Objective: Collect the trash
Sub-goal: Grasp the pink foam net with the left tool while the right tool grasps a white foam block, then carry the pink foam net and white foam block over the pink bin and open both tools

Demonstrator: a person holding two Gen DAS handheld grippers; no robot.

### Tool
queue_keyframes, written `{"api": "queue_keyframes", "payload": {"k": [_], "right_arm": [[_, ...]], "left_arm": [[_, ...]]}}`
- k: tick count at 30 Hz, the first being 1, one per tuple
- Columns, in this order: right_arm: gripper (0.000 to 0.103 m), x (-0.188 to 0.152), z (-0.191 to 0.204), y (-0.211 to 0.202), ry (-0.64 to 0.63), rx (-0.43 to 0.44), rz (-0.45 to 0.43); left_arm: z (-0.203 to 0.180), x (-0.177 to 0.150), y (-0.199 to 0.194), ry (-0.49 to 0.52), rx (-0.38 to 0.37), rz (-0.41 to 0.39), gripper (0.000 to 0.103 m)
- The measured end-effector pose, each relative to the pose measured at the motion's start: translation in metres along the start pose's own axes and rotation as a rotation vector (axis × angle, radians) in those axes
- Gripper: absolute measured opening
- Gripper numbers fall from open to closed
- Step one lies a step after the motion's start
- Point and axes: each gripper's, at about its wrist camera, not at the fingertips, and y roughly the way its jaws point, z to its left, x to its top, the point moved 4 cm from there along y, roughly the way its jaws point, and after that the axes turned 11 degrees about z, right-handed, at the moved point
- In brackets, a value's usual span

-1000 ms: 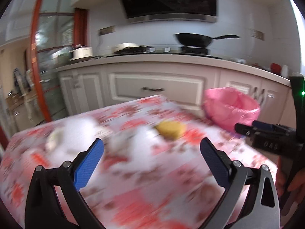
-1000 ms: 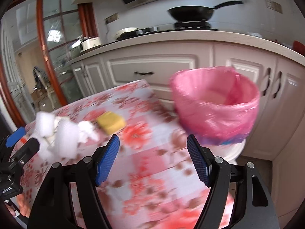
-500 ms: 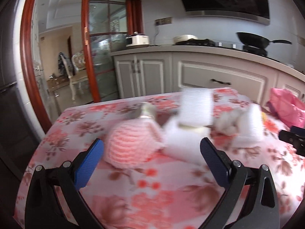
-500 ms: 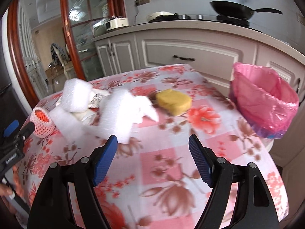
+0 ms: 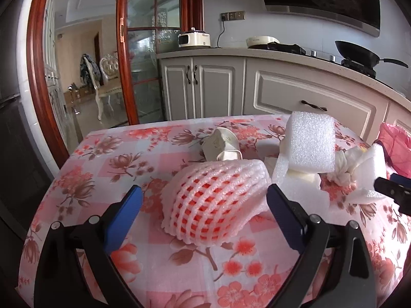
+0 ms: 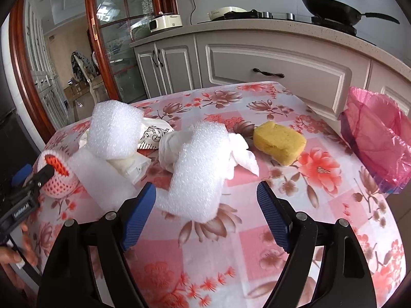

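A pink foam fruit net [image 5: 215, 200] lies on the floral table, between the tips of my open, empty left gripper [image 5: 204, 205]. It also shows in the right wrist view [image 6: 57, 177]. My right gripper [image 6: 206, 200] is open and empty, its tips either side of a curved white foam strip [image 6: 199, 169]. Other trash: a white foam block [image 5: 310, 145], crumpled tissue [image 6: 240, 155], a yellow sponge [image 6: 280, 142], a crushed paper cup [image 5: 222, 143]. A bin lined with a pink bag [image 6: 380, 133] stands at the table's right edge.
The floral tablecloth [image 6: 321, 218] covers a small table with edges close on all sides. Grey kitchen cabinets [image 5: 308, 97] stand behind it, with a black pan [image 5: 359, 54] on the stove. A glass door with a red frame [image 5: 123, 51] is at the left.
Both views swung left from the bin side to the trash pile. My left gripper came up to the pink fruit net; my right gripper closed in on the foam strip. Both stayed open.
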Motion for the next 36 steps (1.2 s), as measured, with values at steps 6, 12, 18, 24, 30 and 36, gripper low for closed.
{"api": "queue_keyframes", "payload": {"k": [6,12,18,24,30,36], "right_arm": [[0.076,0.009,-0.001,0.013,0.021,-0.006,0.009],[0.044,0.005,0.000,0.022,-0.001,-0.009,0.044],[0.036,0.000,-0.002,0.010,-0.009,-0.002,0.012],[0.036,-0.003,-0.010,-0.009,-0.002,0.029,-0.017],[0.036,-0.013,-0.016,-0.024,-0.003,0.056,-0.028],[0.036,-0.021,-0.029,-0.041,0.014,0.062,-0.054]], "left_arm": [[-0.003,0.007,0.013,0.015,-0.019,0.029,0.088],[-0.008,0.008,0.024,0.039,-0.046,0.068,0.068],[-0.011,0.005,0.023,0.055,-0.082,0.068,0.038],[-0.017,-0.008,0.001,0.061,-0.067,0.039,0.037],[-0.034,-0.017,-0.034,0.065,-0.080,-0.002,0.037],[-0.070,-0.021,-0.058,0.112,-0.133,-0.029,0.037]]}}
